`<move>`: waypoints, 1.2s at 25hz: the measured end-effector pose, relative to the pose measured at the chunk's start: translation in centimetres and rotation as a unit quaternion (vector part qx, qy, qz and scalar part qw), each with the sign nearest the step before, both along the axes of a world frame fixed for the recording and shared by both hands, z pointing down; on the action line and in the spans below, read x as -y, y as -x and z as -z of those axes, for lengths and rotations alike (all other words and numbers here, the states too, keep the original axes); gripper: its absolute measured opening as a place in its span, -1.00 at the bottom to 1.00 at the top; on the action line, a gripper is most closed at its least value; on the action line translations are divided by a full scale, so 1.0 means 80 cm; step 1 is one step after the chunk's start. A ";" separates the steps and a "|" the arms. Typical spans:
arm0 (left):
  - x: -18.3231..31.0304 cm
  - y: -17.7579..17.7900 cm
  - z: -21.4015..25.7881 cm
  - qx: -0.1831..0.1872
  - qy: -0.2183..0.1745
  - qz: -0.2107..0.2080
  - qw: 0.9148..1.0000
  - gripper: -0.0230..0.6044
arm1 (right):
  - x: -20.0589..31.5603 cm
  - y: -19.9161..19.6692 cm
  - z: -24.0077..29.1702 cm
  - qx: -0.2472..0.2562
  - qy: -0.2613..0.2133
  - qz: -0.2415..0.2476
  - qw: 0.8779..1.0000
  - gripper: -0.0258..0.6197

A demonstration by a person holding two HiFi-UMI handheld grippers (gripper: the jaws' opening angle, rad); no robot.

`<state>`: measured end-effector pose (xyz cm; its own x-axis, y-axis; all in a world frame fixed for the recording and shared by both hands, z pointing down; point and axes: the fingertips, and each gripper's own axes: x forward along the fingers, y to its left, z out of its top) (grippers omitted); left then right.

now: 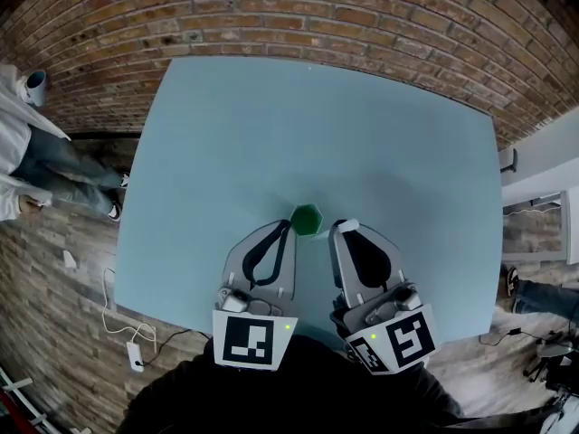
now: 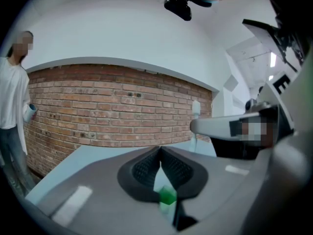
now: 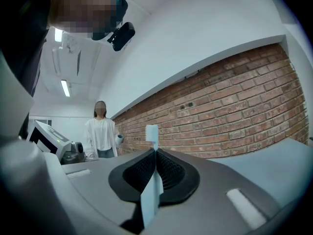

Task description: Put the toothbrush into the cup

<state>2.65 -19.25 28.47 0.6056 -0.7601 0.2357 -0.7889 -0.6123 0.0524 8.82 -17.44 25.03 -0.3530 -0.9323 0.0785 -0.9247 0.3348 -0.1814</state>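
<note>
Right gripper [image 3: 155,152] clamps toothbrush [image 3: 152,132], left gripper [image 2: 160,151] shut and empty beside cup [image 1: 308,218]; a misaligned descent could tip the unheld cup.

Smooth matt table [image 1: 362,134], rough brick wall [image 1: 317,16], smooth plastic cup [image 1: 308,218] and toothbrush [image 3: 152,132].

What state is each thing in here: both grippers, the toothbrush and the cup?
left gripper: jaws together, holding nothing.
right gripper: shut on the toothbrush.
toothbrush: upright between the right jaws, bristle end up, not yet in the cup.
cup: green, standing on the table between the two gripper tips, no toothbrush in it.
</note>
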 end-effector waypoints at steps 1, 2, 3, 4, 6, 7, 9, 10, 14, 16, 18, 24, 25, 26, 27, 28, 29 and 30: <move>0.006 0.001 -0.004 -0.001 0.005 0.000 1.000 -0.90 | 0.005 0.001 -0.005 -0.002 0.004 -0.003 1.000 -0.89; 0.012 0.003 -0.008 -0.002 0.011 -0.001 1.000 -0.90 | 0.010 0.001 -0.010 -0.005 0.009 -0.005 1.000 -0.89; 0.018 0.003 -0.013 -0.002 0.017 -0.002 1.000 -0.90 | 0.014 0.001 -0.016 -0.007 0.016 -0.007 1.000 -0.89; 0.023 0.002 -0.019 -0.002 0.022 -0.004 1.000 -0.90 | 0.019 0.001 -0.023 -0.008 0.023 -0.009 1.000 -0.89; 0.032 -0.001 -0.031 -0.003 0.035 -0.010 0.999 -0.90 | 0.030 0.000 -0.036 -0.008 0.036 -0.012 0.999 -0.89; 0.037 -0.002 -0.038 -0.003 0.042 -0.011 0.999 -0.90 | 0.036 0.000 -0.042 -0.007 0.042 -0.012 0.999 -0.89; 0.048 -0.003 -0.050 -0.005 0.056 -0.011 0.998 -0.90 | 0.047 0.000 -0.056 -0.006 0.054 -0.010 0.998 -0.89; 0.054 -0.004 -0.055 -0.005 0.061 -0.010 0.998 -0.90 | 0.052 0.000 -0.063 -0.004 0.060 -0.009 0.998 -0.89; 0.066 -0.008 -0.082 0.000 0.088 -0.012 0.996 -0.90 | 0.062 0.000 -0.099 0.008 0.088 0.000 0.996 -0.89; 0.068 -0.008 -0.097 0.004 0.104 -0.013 0.994 -0.90 | 0.064 0.004 -0.115 0.016 0.098 0.005 0.995 -0.89; 0.070 -0.007 -0.108 0.009 0.113 -0.013 0.993 -0.90 | 0.066 0.007 -0.130 0.019 0.108 0.009 0.994 -0.89; 0.081 0.001 -0.128 0.024 0.127 -0.007 0.992 -0.90 | 0.072 0.013 -0.154 0.023 0.125 0.017 0.992 -0.89; 0.083 0.002 -0.130 0.024 0.129 -0.007 0.991 -0.90 | 0.073 0.014 -0.157 0.022 0.129 0.018 0.991 -0.88; 0.084 0.002 -0.133 0.024 0.131 -0.007 0.991 -0.90 | 0.073 0.015 -0.160 0.021 0.131 0.021 0.991 -0.88; 0.086 0.001 -0.134 0.024 0.133 -0.007 0.991 -0.90 | 0.073 0.016 -0.161 0.018 0.131 0.023 0.991 -0.88; 0.087 0.001 -0.136 0.024 0.134 -0.008 0.991 -0.90 | 0.074 0.016 -0.162 0.017 0.128 0.024 0.991 -0.88; 0.088 0.000 -0.137 0.024 0.133 -0.008 0.991 -0.90 | 0.075 0.016 -0.162 0.016 0.125 0.025 0.992 -0.88; 0.089 -0.001 -0.137 0.024 0.132 -0.010 0.991 -0.90 | 0.075 0.015 -0.163 0.015 0.126 0.026 0.992 -0.88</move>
